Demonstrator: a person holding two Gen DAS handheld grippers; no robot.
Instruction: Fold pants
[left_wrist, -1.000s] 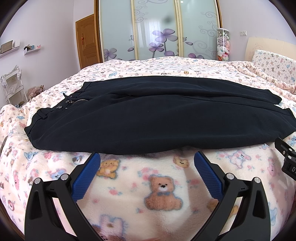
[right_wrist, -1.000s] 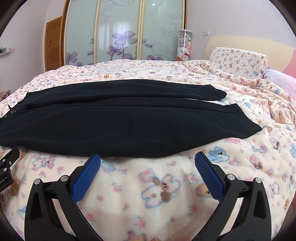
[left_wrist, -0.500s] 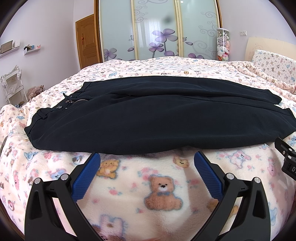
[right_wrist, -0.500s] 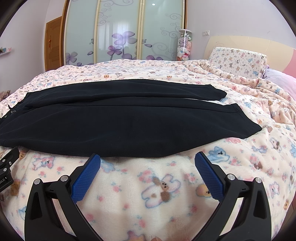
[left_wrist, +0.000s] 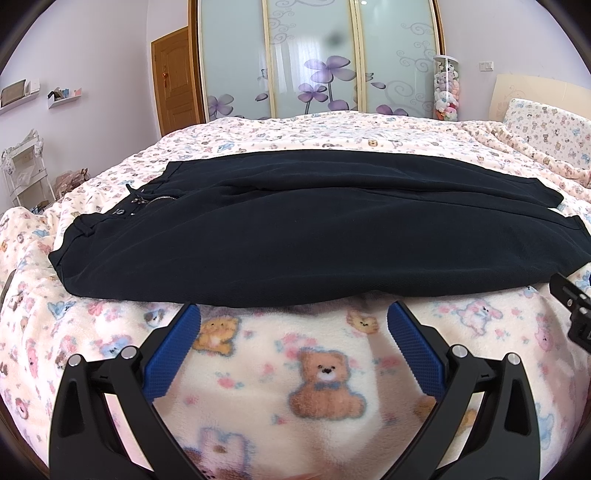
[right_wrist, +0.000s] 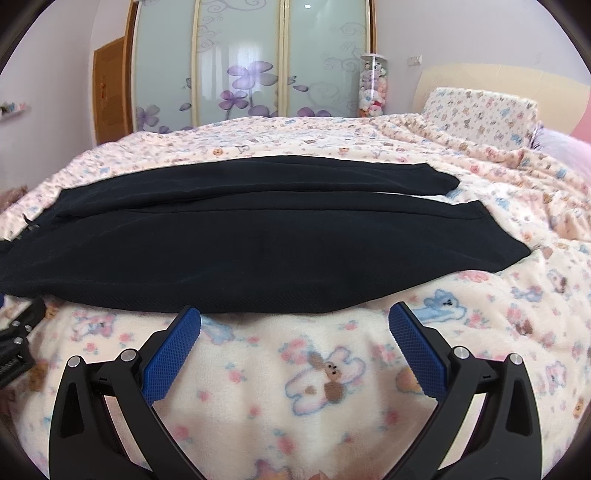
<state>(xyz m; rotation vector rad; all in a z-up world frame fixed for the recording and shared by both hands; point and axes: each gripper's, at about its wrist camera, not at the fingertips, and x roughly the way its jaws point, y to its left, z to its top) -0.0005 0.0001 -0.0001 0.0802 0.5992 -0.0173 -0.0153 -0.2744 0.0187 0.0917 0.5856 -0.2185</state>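
Dark navy pants (left_wrist: 295, 229) lie flat across the bed, waistband and zipper (left_wrist: 162, 198) at the left, leg hems at the right (right_wrist: 491, 236). The two legs lie side by side, the far one slightly apart. My left gripper (left_wrist: 293, 314) is open just short of the pants' near edge, nothing between its blue pads (left_wrist: 173, 350). In the right wrist view the same pants (right_wrist: 258, 243) fill the middle, and my right gripper (right_wrist: 294, 314) is open before their near edge, empty. Each gripper's black body shows at the other view's side edge.
The bed carries a pink fleece blanket (left_wrist: 325, 376) printed with bears and rabbits. A matching pillow (right_wrist: 480, 110) and headboard stand at the right. Sliding wardrobe doors (left_wrist: 314, 59) with purple flowers, a wooden door (left_wrist: 175, 77) and a jar of plush toys (left_wrist: 447, 88) lie behind.
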